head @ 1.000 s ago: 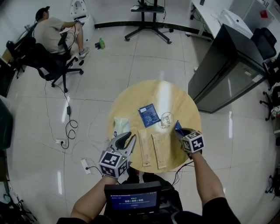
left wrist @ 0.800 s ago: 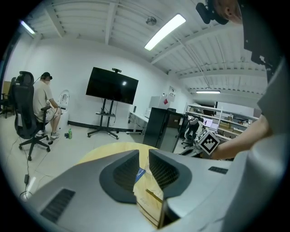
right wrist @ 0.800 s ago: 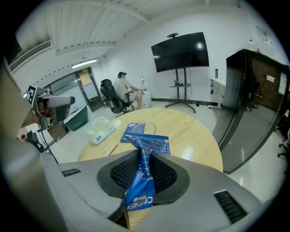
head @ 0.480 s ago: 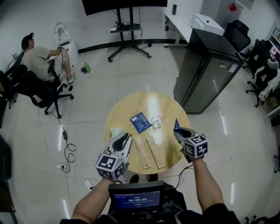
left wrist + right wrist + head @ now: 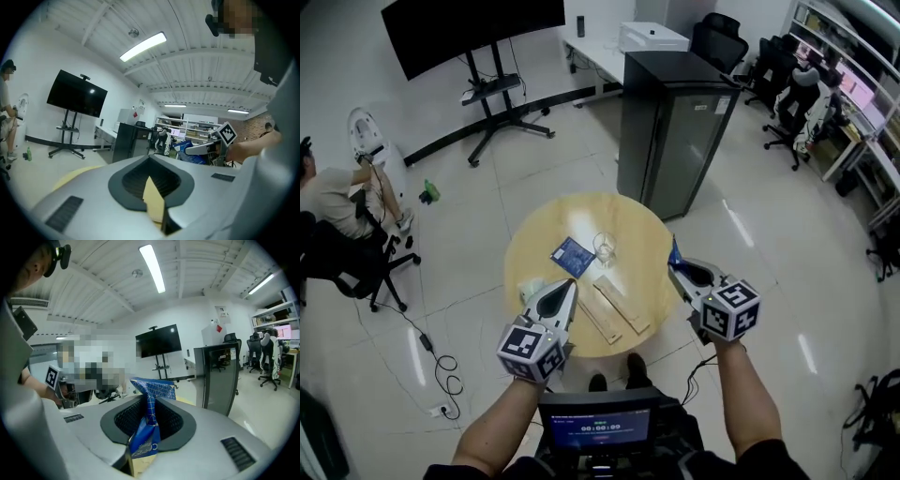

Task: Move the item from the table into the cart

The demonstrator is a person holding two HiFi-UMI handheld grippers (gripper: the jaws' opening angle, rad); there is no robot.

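Pinching a crinkled blue foil packet (image 5: 146, 394) between clenched jaws, the right tool (image 5: 677, 267) holds it in the air at the right rim of the round pale wooden bench (image 5: 637, 225). The left tool (image 5: 567, 291) is clenched on nothing, over the bench's near-left rim.

Left claw (image 5: 150, 158) fills the lower frame. Tips are together, nothing gripped, and a tan sliver shows through the slot between the dark pads (image 5: 133, 183). Yellow desk (image 5: 77, 174) edge shows behind it at left. Further back are a TV (image 5: 77, 95) on a stand and a black cabinet (image 5: 127, 139). Right claw (image 5: 188, 150) has a blue packet (image 5: 186, 156) at its tip.
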